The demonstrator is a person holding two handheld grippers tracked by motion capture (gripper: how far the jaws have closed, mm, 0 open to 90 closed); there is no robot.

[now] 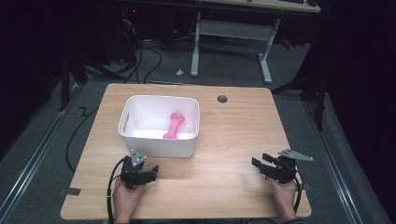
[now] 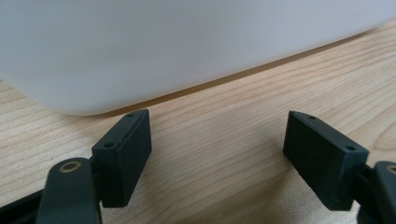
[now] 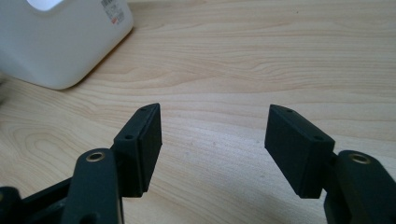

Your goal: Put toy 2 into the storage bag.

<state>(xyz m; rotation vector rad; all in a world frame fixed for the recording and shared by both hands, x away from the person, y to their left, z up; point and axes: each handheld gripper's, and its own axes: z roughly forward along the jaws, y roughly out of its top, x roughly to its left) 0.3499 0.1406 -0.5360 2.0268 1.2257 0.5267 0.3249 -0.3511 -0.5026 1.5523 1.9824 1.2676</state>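
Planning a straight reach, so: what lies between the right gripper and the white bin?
Nothing but bare wooden table. The high view shows the stretch from the right gripper to the white bin empty, and the right gripper view shows plain wood ahead of its open jaws.

wooden table [image 1: 224, 140] | white bin [image 1: 159, 142] near its rear left

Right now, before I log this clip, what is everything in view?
table: one, light wood, under everything.
bin: one, white, rectangular, left-centre of the table, cut-out handle in its left wall.
bone toy: one, pink, lying inside the bin.
grommet: one, grey, round, far edge of the table.
desk frame: one, white legs, on the floor beyond.
left tongs: one, black, open, near the bin's front wall.
right tongs: one, black, open, over bare wood at the right.
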